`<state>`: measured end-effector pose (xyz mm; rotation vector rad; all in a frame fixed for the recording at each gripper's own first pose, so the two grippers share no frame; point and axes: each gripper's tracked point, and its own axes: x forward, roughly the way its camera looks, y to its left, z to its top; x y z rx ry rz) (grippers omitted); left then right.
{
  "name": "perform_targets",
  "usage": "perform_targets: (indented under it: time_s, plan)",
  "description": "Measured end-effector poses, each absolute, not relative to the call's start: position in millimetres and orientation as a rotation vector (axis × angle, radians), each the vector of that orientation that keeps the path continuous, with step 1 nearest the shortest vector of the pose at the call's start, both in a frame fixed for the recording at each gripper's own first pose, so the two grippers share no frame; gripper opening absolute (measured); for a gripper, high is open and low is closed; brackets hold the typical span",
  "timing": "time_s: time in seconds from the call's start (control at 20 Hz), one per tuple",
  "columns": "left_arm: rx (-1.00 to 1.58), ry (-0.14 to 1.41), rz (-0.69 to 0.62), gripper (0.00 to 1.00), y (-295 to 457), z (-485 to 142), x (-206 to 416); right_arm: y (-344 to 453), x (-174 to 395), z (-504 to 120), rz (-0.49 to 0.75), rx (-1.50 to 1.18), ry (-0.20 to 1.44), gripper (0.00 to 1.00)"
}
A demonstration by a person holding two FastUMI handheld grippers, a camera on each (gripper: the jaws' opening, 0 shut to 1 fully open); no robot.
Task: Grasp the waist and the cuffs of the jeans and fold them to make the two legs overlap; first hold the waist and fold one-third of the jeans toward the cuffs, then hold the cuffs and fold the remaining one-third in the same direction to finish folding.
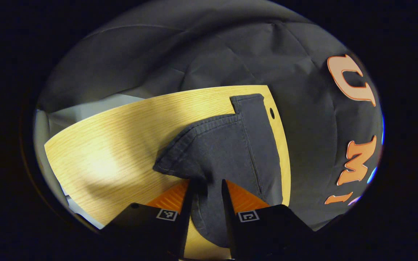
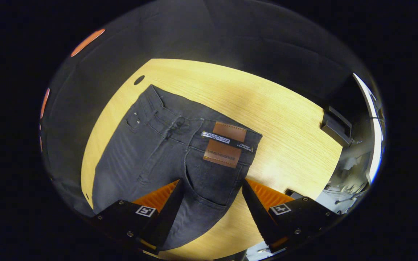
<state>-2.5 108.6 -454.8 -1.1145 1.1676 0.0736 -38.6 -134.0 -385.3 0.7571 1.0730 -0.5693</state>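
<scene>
Now the dark gray jeans lie flat on the wooden tabletop. In the right gripper view the waist end is up close, with a brown leather patch on the waistband and a back pocket just below it. The right claw is spread wide, one finger on each side of the pocket area, and the cloth runs between them. It looks like the fingers are not squeezing yet, but it is hard to be sure. In the left gripper view the left claw is pinched together on a cuff. The other leg lies flat beside it, reaching to the tabletop's far edge.
</scene>
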Motion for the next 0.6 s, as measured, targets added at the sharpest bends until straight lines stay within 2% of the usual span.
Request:
perform_targets:
  time_s: [0.05, 0.1, 0.15, 0.2, 0.3, 0.35, 0.5, 0.6]
  plan:
    - [-1.092, 1.173, 0.07, 0.43, 107, -454, -1, -134, -39, -391, -0.579, 0.76, 1.081, 0.99]
    - [-1.082, 1.175, 0.071, 0.5, 106, -455, 0, -140, -33, -387, -0.606, 0.765, 1.059, 0.99]
    - [-1.046, 1.185, 0.119, 0.49, 111, -463, -4, -140, -30, -390, -0.619, 0.776, 1.052, 0.93]
    - [-1.065, 1.191, 0.199, 0.35, 123, -472, -3, -142, -27, -390, -0.627, 0.764, 1.061, 0.96]
    - [-1.058, 1.191, 0.183, 0.05, 115, -471, 3, -142, -31, -392, -0.612, 0.683, 1.117, 0.94]
    - [-1.04, 1.199, 0.173, 0.05, 114, -471, 3, -140, -31, -394, -0.589, 0.65, 1.127, 0.89]
    - [-1.034, 1.184, 0.16, 0.04, 117, -465, 6, -126, -19, -394, -0.586, 0.811, 1.087, 0.36]
    - [-1.038, 1.153, 0.138, 0.04, 117, -456, 7, -126, -15, -395, -0.606, 0.962, 1.036, 0.18]
